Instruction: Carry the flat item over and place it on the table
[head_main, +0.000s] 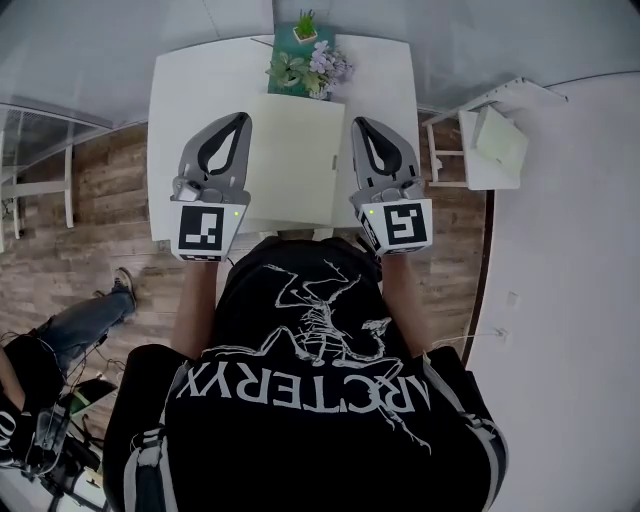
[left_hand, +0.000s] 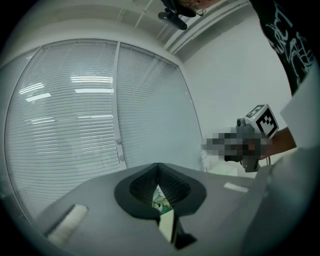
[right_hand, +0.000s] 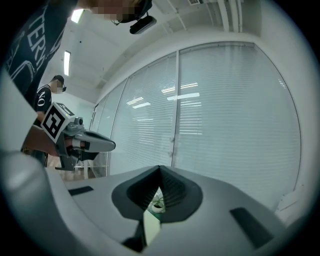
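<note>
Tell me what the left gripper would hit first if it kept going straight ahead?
Probably the flowers at the table's far end: the left gripper sees them through its own jaws, though depth is unclear.

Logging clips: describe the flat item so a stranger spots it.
Above the white table, the left hand-held gripper and right hand-held gripper hold a pale cream panel. Unlike the flowers beyond, it is plain, flat, clamped at both side edges.

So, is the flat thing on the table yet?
Nearly. Picked up and carried: the pale flat square board is over the white table. In hand: left gripper and right gripper pinch its side edges. To do: setting it down and letting go.
</note>
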